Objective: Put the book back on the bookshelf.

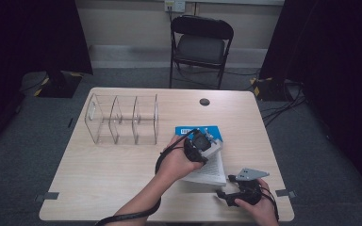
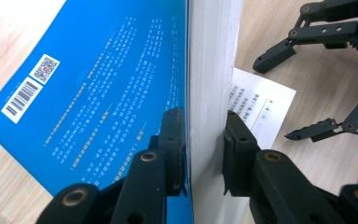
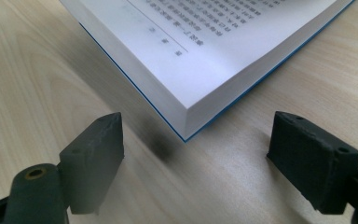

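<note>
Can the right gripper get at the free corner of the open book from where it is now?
Probably yes. The right gripper is open, and the book corner lies just ahead between its jaws over bare table. The left gripper clamps a block of pages elsewhere, out of the way.

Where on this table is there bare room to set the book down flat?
Bare wood lies in front of the clear organizer, along the table's left and near edge. It is crowded at right, where the left gripper clamps the book beside the open right gripper.
</note>
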The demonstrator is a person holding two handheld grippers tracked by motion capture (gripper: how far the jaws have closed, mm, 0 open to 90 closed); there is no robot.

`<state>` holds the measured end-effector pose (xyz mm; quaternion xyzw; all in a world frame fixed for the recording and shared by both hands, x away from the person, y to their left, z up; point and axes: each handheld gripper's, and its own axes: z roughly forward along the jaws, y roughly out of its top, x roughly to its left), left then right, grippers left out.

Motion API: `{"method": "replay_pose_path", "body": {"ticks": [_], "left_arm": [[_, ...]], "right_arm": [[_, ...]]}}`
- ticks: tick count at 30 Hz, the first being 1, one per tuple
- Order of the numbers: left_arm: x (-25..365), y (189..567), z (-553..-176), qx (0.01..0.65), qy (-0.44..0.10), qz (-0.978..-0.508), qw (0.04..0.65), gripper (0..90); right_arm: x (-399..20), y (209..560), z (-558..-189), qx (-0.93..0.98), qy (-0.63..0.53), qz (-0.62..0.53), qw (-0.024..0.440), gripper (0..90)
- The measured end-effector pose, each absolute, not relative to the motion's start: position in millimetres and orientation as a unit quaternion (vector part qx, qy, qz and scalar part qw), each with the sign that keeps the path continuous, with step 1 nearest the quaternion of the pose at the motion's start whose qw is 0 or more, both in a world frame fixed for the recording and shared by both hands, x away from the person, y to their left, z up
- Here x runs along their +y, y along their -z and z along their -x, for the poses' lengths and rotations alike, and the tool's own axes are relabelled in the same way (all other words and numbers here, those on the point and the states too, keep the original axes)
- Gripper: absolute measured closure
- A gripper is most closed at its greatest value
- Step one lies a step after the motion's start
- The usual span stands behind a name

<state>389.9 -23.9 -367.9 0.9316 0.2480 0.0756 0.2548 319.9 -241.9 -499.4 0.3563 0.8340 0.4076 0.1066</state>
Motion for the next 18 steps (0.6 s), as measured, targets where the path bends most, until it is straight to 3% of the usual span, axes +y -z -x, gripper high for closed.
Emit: {"method": "replay_pose_path", "body": {"ticks": [18], "left_arm": [[-21.4,359.0,-391.6,0.255,-0.075,-0.931,0.248,74.2]], "right_arm": [[-240.2,499.4,-329.2,0.822,-0.395,-0.386,0.14,22.2]]}}
